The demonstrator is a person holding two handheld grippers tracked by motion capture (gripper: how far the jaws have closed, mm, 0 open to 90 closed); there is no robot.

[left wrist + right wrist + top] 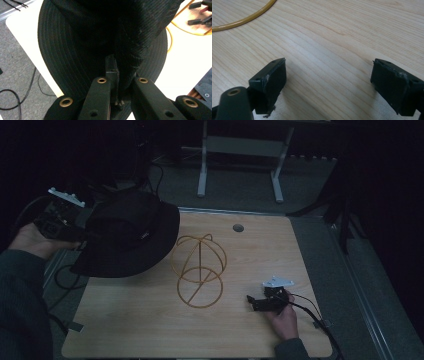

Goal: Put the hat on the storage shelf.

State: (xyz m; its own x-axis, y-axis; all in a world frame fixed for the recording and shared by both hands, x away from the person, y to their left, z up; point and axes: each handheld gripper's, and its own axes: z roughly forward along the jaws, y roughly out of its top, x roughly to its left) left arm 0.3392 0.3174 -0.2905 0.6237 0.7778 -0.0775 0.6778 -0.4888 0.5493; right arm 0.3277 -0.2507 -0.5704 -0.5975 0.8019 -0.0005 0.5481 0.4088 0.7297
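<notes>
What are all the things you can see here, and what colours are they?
hat: one, black, over the table's far-left edge, its fabric pinched in the left gripper
wire stand: one, yellow, domed, middle of the table
table: one, light wood
round hole: one, grey, far part of the table
desk frame: one, pale grey, on the floor behind
left gripper: one, black, shut on the hat
right gripper: one, black, jaws open, low over the table at the near right
hands: two, one on each gripper
</notes>
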